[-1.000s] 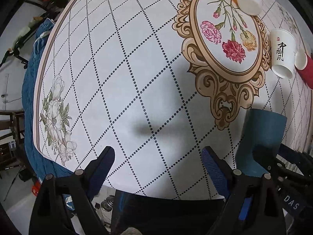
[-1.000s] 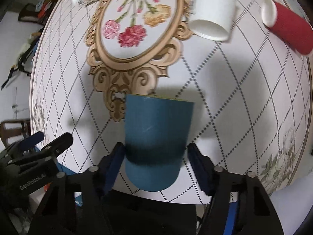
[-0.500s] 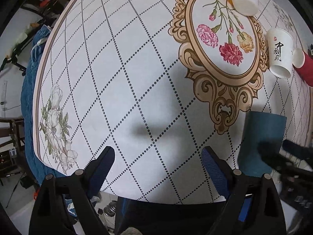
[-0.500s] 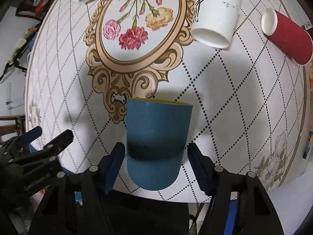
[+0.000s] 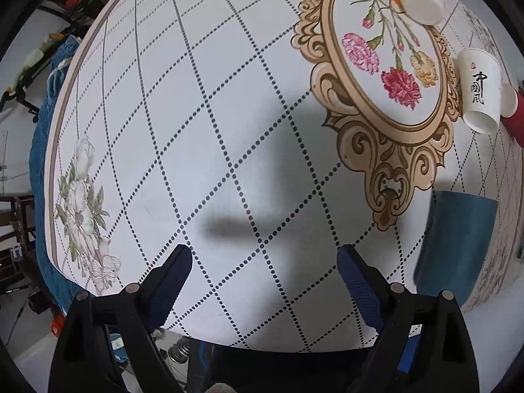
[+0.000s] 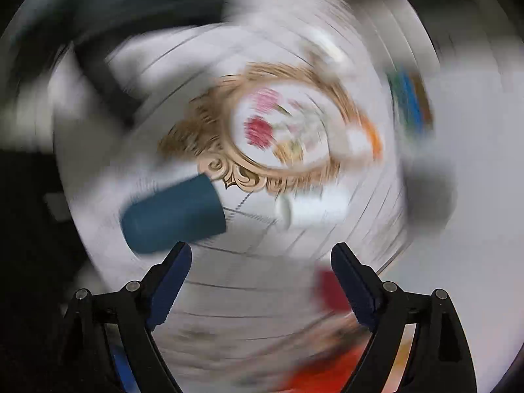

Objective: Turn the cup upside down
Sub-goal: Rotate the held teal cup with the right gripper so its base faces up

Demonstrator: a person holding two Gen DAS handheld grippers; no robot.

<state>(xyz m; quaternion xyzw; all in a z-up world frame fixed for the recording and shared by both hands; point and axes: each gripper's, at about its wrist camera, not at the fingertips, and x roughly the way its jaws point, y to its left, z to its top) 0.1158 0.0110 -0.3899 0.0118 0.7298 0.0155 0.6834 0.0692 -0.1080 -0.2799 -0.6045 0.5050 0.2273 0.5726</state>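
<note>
One blue cup, two white cups, one red cup, tablecloth

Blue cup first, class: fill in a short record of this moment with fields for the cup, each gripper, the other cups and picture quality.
blue cup: stands on the table, free of both grippers
left gripper: open, empty, over bare cloth
right gripper: open, empty, beside the cup
white cup: lying on its side
red cup: lying beside the white one
right wrist view: heavily motion-blurred
</note>
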